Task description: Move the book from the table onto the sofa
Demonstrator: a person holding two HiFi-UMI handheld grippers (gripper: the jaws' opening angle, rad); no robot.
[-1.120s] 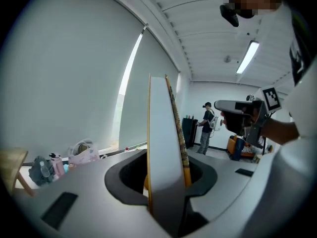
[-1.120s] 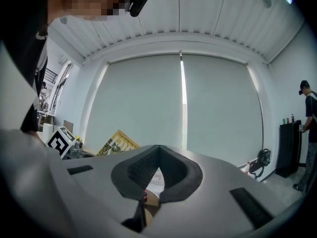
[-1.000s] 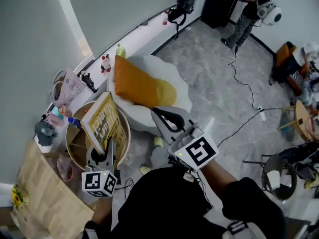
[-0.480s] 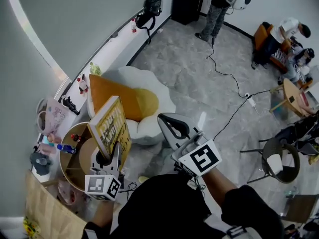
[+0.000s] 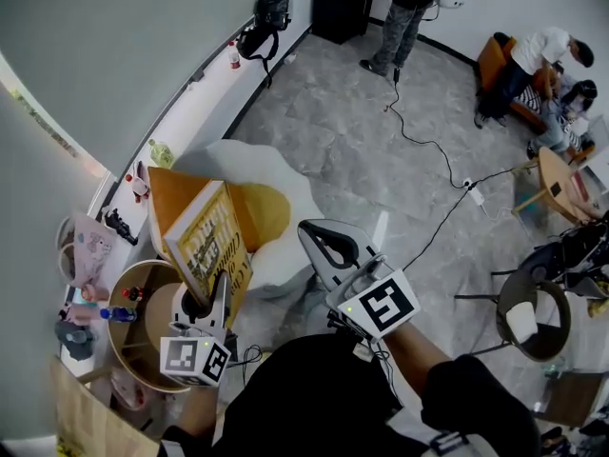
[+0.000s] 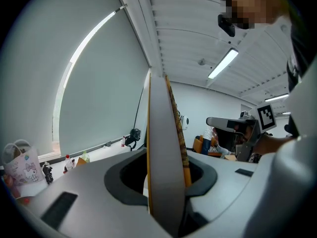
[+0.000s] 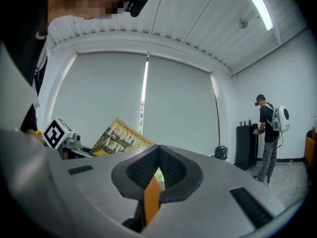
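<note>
The book (image 5: 205, 241), with its yellow printed cover, stands upright on edge in my left gripper (image 5: 202, 303), whose jaws are shut on its lower part. It hangs over the near edge of the white sofa (image 5: 297, 174), in front of the orange cushion (image 5: 169, 193). In the left gripper view the book (image 6: 166, 148) fills the gap between the jaws, spine edge toward the camera. My right gripper (image 5: 321, 239) is held to the right of the book, level, its jaws together with nothing in them. The right gripper view shows the book's cover (image 7: 121, 135) off to the left.
A round wooden table (image 5: 136, 291) with small bottles stands left of the sofa. A white ledge (image 5: 190, 103) along the wall carries toys and a bag. Cables (image 5: 428, 160) cross the grey floor. People stand and sit at the far right, and a chair (image 5: 533, 317) stands near.
Both grippers have swung with the book away from above the round table toward the sofa. The book now overlaps the orange cushion; the grip on it is unchanged.
</note>
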